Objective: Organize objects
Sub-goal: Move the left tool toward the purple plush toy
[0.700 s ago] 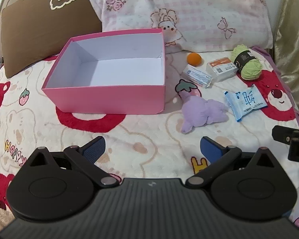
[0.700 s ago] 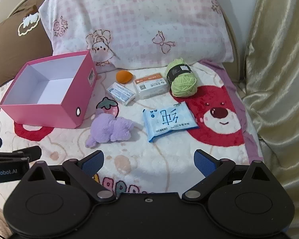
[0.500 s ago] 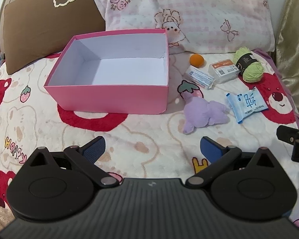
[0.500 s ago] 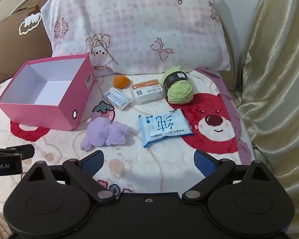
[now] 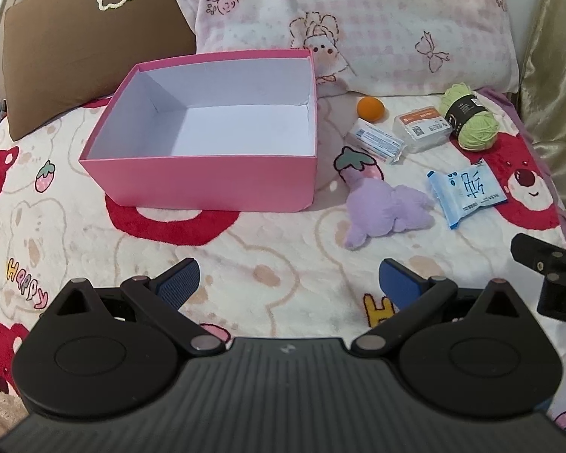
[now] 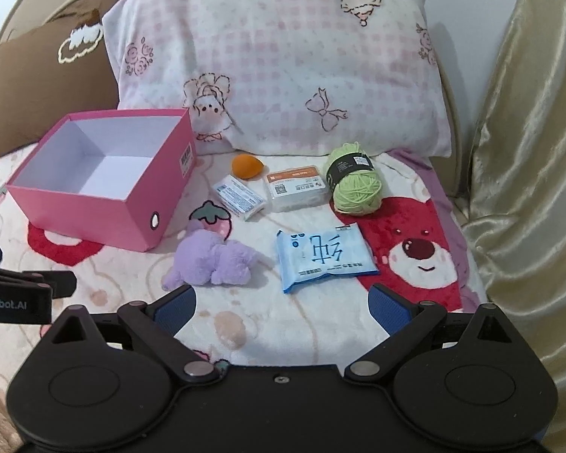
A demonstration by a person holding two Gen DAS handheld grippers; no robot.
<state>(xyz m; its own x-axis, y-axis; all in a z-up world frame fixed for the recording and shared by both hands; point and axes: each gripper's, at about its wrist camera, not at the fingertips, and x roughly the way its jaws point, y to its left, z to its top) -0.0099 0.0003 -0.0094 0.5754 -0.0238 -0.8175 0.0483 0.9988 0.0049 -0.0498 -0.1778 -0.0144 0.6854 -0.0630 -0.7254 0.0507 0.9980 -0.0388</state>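
Open pink cardboard box (image 5: 215, 185) is empty on the bear-print fleece blanket (image 5: 290, 264). Right of the box: purple plush toy (image 6: 215, 260), blue wipes packet (image 6: 322, 255), green yarn ball (image 6: 354, 185), orange egg-shaped sponge (image 6: 247, 166). Left gripper (image 5: 288, 283) and right gripper (image 6: 281, 304) both spread wide, holding nothing, nearer the camera than the box.

We note a pink box (image 5: 215, 181) with white interior, a lilac plush toy (image 6: 215, 260), lime-green yarn (image 6: 354, 185) with black band, an orange sponge (image 6: 247, 166), a blue-and-white tissue pack (image 6: 322, 255), a pink-checked pillow (image 6: 283, 60), a brown cushion (image 5: 83, 53), and a cream blanket (image 5: 283, 256) patterned with red bears.
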